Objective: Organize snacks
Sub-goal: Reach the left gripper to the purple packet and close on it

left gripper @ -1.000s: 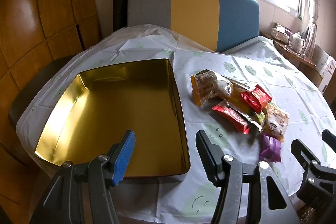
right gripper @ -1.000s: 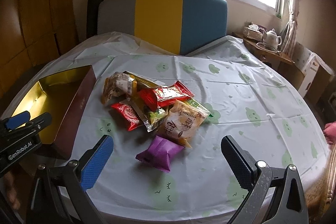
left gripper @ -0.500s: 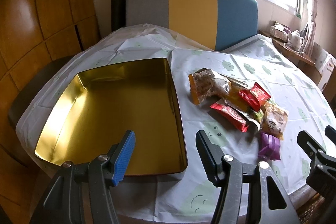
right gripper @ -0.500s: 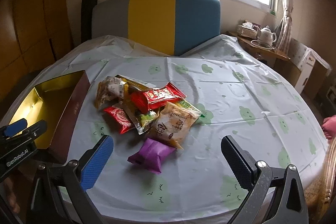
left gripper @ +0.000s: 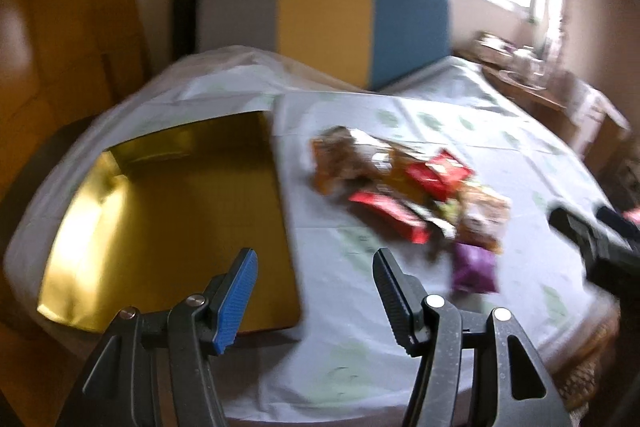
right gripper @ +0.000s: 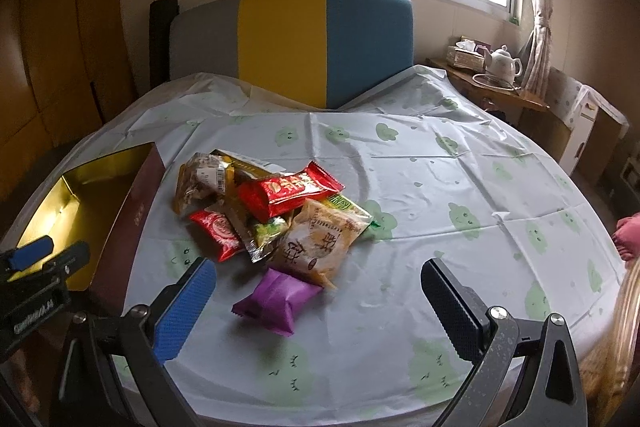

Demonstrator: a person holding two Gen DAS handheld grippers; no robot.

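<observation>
Right wrist view: both grippers gape, empty — purple packet (right gripper: 278,301) before snack pile (right gripper: 272,207); gold tin (right gripper: 80,203) beside.

My left gripper (left gripper: 314,297) and right gripper (right gripper: 318,307) share one build: black jointed frames, silver rivets, one ribbed blue pad facing one black. White lettering marks the left gripper's body beside the gold box (right gripper: 60,215).

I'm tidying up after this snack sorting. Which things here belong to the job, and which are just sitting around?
Part of the job:
- snack packets
- purple packet
- gold-lined box
- both hand-held grippers, open: right, left

Just around:
- teapot
- tissue box
- striped chair
</observation>
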